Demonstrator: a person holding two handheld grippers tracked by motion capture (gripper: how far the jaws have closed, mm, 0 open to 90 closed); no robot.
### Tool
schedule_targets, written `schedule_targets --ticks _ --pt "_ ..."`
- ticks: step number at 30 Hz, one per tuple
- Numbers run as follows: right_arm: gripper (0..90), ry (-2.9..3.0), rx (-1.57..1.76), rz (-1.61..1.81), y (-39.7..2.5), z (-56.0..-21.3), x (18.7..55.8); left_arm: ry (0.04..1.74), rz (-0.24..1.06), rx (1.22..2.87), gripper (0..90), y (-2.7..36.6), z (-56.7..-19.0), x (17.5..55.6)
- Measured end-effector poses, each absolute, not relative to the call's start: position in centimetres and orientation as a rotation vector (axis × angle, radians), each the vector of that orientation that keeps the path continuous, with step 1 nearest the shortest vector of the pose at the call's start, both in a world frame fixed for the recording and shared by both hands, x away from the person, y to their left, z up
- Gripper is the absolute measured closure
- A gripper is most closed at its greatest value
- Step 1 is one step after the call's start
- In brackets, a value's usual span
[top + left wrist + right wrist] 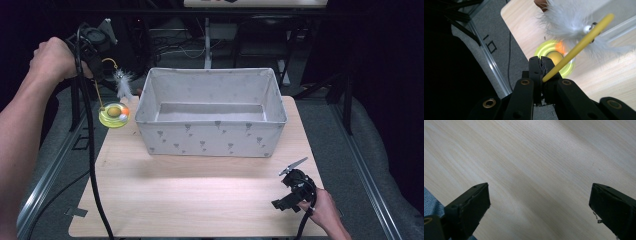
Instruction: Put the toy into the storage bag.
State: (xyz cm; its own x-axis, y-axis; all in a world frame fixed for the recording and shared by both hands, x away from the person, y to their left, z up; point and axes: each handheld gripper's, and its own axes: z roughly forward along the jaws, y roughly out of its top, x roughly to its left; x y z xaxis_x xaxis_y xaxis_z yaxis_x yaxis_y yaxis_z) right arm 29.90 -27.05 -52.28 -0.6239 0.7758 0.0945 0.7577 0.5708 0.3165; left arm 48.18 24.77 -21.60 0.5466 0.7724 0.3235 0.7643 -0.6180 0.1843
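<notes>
While raised at far left, left gripper (541, 65) clamped on yellow wand (576, 48) of cat toy; white feather (122, 82) dangling above lime disc base (114, 116), just left of grey fabric bin (211, 112). Right gripper (539, 202) near right, jaws wide apart over bare wooden table (529, 157).

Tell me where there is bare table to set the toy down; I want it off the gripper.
The broad wooden strip between the fabric bin and the near table edge is free, bordered by the right gripper. The bin's left is crowded by the toy.
</notes>
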Motion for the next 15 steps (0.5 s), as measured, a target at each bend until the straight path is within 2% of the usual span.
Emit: schedule_targets --ticks 15 --pt "3.0 2.735 1.351 0.528 -27.0 -52.5 29.8 1.311 0.701 2.728 87.7 23.1 -17.9 48.3"
